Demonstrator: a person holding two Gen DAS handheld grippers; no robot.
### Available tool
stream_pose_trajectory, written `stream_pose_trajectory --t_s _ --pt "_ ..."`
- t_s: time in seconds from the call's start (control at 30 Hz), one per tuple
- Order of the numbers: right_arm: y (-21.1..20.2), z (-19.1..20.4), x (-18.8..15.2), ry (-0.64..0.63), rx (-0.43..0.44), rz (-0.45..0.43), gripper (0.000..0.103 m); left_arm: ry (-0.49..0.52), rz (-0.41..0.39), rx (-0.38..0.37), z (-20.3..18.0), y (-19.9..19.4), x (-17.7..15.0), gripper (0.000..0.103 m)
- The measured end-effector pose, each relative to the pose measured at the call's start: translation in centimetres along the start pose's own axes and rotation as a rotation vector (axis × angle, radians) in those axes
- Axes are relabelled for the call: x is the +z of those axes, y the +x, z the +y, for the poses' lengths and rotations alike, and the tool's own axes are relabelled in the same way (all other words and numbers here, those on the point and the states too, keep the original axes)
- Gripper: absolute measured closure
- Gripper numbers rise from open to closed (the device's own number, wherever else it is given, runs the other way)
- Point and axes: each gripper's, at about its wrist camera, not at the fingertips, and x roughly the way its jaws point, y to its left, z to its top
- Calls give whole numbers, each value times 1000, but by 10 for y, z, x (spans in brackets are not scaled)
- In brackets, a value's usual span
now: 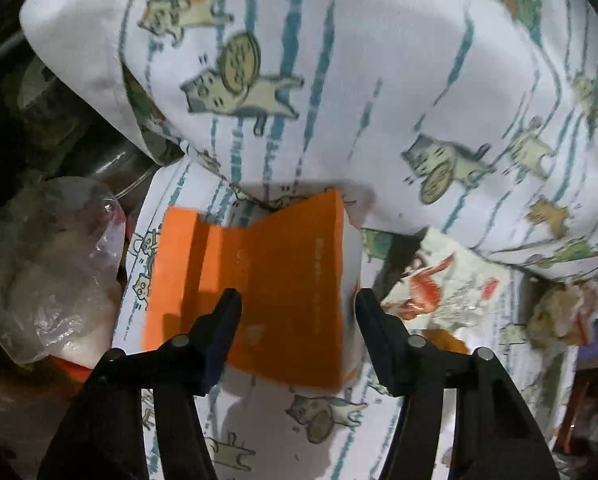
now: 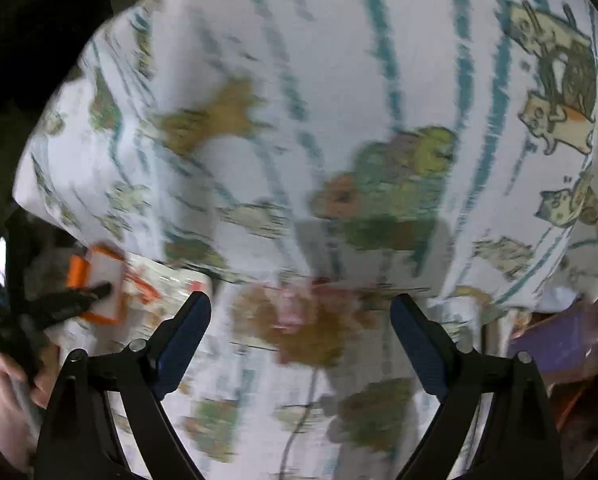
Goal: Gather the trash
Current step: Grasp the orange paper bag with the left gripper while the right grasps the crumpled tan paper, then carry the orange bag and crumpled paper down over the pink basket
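Note:
An orange carton [image 1: 283,280] with a white side lies on the cat-print sheet [image 1: 283,432]. My left gripper [image 1: 297,300] hangs right over the carton: its left finger overlaps the orange face and its right finger stands at the white edge, with no clear pinch. To the right lie a white wrapper with red print [image 1: 439,284] and a crumpled brown scrap [image 1: 559,312]. In the blurred right wrist view, my right gripper [image 2: 301,312] is open above that brown and pink scrap [image 2: 311,332]. At far left there, the left gripper's finger [image 2: 99,292] rests on the carton [image 2: 103,276].
A puffed cat-print pillow or quilt [image 1: 379,60] fills the space behind the trash. A clear plastic bag [image 1: 51,264] bulges at the left, beside dark clutter. Something purple [image 2: 559,340] lies at the right edge. A person's hand [image 2: 3,384] holds the left gripper.

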Motion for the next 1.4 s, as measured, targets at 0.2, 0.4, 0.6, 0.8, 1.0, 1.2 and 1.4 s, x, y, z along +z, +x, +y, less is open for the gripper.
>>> stream_pose_trajectory --t_s 0.2,0.4,0.6,0.8,1.0,1.2,1.4 --pt "33 -10 -7 125 97 98 12 56 -8 -32 -9 -2 -1 62" --pt "53 11 -15 24 31 110 13 87 -65 -110 -16 -43 -5 66" --pt "60 14 -19 -5 -30 75 72 79 -177 -133 -13 -103 -15 66" --pt "45 20 -18 7 28 65 94 38 -285 -155 -9 -159 -36 66" --pt "8 58 -32 -10 148 42 94 39 -388 -164 -11 -205 -46 66" --pt "-33 101 -42 -108 199 -44 94 51 -452 -143 -11 -227 -50 66" --pt "-72 108 -44 -107 208 -157 94 27 -518 -136 12 -248 -52 66"
